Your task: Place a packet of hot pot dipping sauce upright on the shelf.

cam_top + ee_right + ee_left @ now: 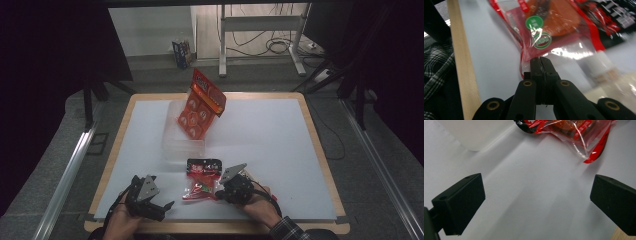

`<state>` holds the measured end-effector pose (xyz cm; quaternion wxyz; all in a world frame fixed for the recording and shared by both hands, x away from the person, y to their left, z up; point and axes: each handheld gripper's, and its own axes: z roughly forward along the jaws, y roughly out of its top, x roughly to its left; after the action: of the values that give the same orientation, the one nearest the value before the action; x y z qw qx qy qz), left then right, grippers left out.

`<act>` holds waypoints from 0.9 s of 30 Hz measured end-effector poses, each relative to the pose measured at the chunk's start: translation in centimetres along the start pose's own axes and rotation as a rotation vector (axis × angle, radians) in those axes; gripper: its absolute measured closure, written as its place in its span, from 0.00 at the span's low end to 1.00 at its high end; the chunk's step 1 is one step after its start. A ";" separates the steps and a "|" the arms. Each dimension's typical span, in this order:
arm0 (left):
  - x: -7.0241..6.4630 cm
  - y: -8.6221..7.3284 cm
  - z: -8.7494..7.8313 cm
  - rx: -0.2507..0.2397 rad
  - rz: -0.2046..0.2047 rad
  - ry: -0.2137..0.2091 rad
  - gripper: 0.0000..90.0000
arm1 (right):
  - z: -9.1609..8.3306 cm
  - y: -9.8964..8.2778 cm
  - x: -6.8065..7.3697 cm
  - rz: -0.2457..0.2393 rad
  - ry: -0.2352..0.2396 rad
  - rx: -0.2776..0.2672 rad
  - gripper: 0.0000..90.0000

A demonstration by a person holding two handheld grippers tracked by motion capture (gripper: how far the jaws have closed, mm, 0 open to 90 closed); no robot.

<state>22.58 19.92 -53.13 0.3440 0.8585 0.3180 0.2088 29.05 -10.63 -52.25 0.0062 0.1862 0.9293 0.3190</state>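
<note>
**Second snack packet in my grip, box half loaded**

I have the right gripper (220, 190) clamped shut on the clear edge of the red snack packet (201, 181), which lies on the white table (280, 150) near my edge, between my two hands. In the right gripper view the jaws meet on the thin film seam at the packet's near corner (534, 62), so I judge the pick as made but the lift as barely begun, since most of the packet rests on the table. My left gripper (159, 207) hangs idle just left of it, jaws wide apart with nothing between them.

Further out, an orange packet (201, 102) stands tilted in the clear plastic box (181, 140), so I reckon one item is already placed. What I judge is left: raise this packet, carry it to the box and drop it in.

The packet itself is glossy and crinkled, transparent in the middle with orange food showing through, two green round stickers (538, 31) on the film, red borders and a black printed end.
</note>
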 end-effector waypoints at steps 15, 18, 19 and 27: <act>-0.1 0.4 0.1 0.007 -0.069 -0.037 0.01 | 1.1 1.3 2.2 -0.035 0.084 -0.029 0.96; -0.2 0.6 0.0 -0.010 -0.108 -0.048 0.03 | 0.4 1.0 1.4 -0.010 0.061 -0.049 0.91; -0.3 0.7 -0.1 -0.017 -0.112 -0.050 0.05 | 0.3 1.0 1.3 -0.005 0.053 -0.053 0.89; -0.8 1.7 0.1 -0.094 -0.155 -0.184 0.64 | -0.5 0.9 0.4 -0.008 -0.021 -0.077 0.76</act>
<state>22.72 18.38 -52.07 0.4268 0.8297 0.3405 0.1163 28.91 -10.15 -51.29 0.0242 0.1852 0.9170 0.3525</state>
